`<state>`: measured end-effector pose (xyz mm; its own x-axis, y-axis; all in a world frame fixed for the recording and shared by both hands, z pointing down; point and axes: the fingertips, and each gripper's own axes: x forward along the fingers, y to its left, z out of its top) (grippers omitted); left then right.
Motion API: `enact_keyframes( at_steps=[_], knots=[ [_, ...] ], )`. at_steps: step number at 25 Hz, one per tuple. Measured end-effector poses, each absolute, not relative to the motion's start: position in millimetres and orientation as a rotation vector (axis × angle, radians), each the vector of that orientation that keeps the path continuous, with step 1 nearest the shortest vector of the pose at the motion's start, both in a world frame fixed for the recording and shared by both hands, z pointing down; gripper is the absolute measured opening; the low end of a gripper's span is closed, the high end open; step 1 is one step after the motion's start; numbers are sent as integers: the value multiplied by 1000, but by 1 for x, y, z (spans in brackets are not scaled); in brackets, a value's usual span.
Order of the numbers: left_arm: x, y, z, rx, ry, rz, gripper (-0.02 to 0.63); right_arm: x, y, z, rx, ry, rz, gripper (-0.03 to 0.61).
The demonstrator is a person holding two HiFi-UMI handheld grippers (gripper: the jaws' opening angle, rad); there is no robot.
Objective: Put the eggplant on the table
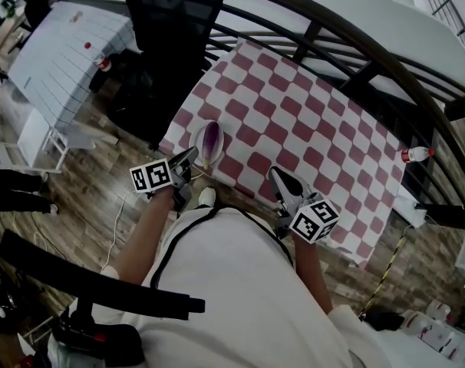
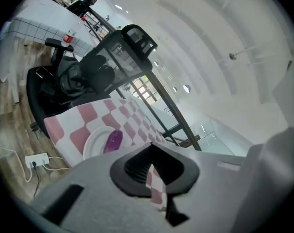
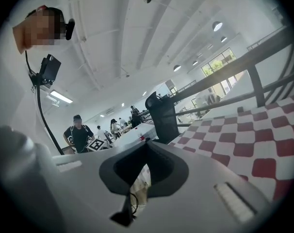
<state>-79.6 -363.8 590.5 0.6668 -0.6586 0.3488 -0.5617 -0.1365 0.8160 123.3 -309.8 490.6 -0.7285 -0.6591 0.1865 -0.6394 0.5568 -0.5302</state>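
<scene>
Head view, eggplant [image 1: 212, 139] on plate [image 1: 199, 133], rim partly behind closed left tool [image 1: 191, 157], right tool [image 1: 275, 174] closed too.

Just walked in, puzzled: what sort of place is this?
Probably a big open workroom or lab hall: high white ceiling with lamps, an office chair, a checked-cloth table, people standing far off.

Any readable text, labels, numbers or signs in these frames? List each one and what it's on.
No legible words or numbers anywhere.
Cube on left gripper: black-and-white square pattern, no letters.
Cube on right gripper: same kind of pattern, no letters.
White bottle, head view's right: label too small to read.
Red-labelled bottle, left gripper view's upper left: too blurred to read.
</scene>
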Motion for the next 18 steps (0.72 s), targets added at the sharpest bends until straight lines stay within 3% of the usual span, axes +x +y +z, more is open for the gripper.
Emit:
enact_keyframes(
  at_steps=[8, 18],
  knots=[
    [-69, -349, 545, 1942, -950, -156, 5, 115, -310, 486, -1112, 2771, -892, 6],
    [-75, -348, 550, 1950, -942, -179, 5, 108, -313, 483, -1094, 2792, -876, 6]
  ],
)
